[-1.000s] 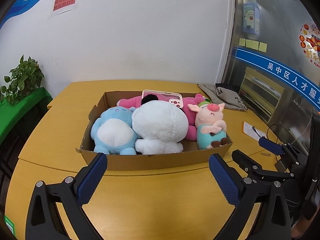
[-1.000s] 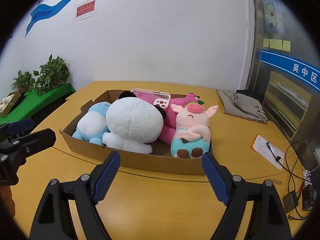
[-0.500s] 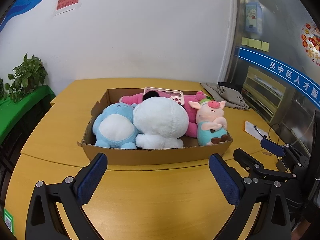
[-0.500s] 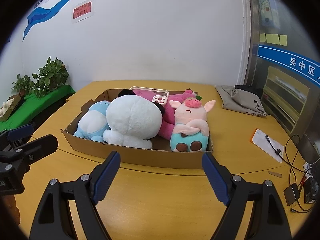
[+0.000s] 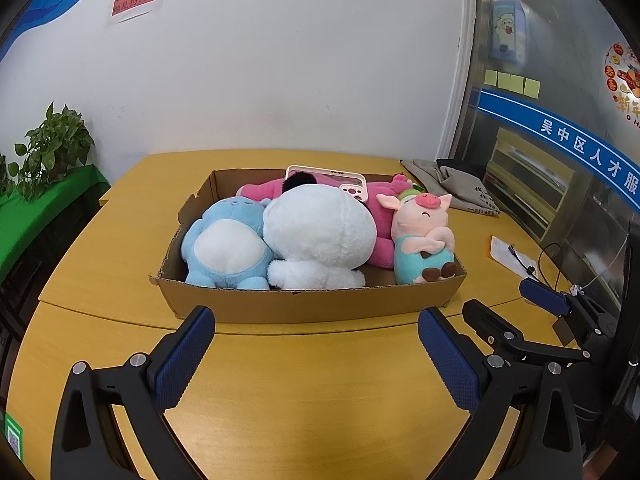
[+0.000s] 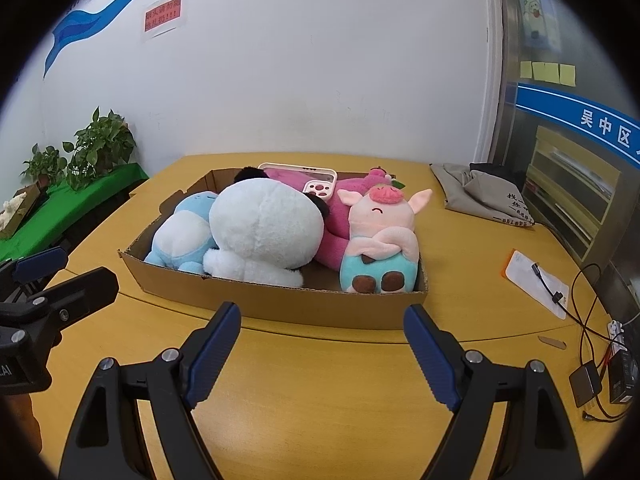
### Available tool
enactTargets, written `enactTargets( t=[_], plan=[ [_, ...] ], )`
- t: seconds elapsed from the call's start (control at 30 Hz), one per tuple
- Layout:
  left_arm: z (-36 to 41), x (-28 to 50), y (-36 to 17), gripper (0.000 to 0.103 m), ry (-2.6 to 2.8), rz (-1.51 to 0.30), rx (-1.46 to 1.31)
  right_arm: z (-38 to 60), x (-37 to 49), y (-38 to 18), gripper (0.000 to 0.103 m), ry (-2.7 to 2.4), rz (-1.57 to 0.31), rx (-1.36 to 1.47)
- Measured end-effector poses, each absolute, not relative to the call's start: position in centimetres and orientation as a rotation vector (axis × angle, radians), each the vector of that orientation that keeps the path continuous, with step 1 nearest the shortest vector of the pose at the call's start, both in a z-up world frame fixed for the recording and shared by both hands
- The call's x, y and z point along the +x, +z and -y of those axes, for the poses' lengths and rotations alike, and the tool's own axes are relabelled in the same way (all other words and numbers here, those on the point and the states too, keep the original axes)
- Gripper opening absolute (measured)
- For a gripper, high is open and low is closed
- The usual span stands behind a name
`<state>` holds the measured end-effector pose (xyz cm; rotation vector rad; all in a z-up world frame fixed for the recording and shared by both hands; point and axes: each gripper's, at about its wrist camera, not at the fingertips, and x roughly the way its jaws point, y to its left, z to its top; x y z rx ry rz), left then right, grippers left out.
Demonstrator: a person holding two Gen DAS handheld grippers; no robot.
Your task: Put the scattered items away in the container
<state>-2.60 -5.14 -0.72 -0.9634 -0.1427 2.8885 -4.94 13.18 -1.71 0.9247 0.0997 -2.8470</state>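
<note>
A low cardboard box (image 5: 312,304) (image 6: 280,300) stands on the yellow table. Inside lie a blue plush (image 5: 226,246) (image 6: 180,240), a big white plush (image 5: 320,236) (image 6: 264,232), a pink plush (image 5: 380,216) (image 6: 340,208), a pig plush (image 5: 422,240) (image 6: 380,240) and a pink phone case (image 5: 340,178) (image 6: 316,184). My left gripper (image 5: 316,332) hovers open in front of the box, nothing between its blue pads. My right gripper (image 6: 322,328) is open too, just short of the box's near wall, and also shows at the right of the left wrist view (image 5: 516,312).
A grey cloth bag (image 5: 460,188) (image 6: 484,196) lies at the back right. A paper card with a cable (image 6: 536,280) and small black devices (image 6: 600,376) sit at the right edge. Potted plants on a green cloth (image 6: 92,160) stand to the left.
In the left wrist view the box has shifted slightly rightward and appears a little farther off. Both grippers stay open and the toys have not moved.
</note>
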Motion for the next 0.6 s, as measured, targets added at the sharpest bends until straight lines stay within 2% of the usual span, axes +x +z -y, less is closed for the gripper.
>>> enactTargets(
  t=[0.6],
  plan=[
    [4.9,-3.3,-1.8,0.103,2.880,0.181,-0.991,-13.7,-5.1,-2.4,0.083,-2.857,-0.097,0.947]
  ],
)
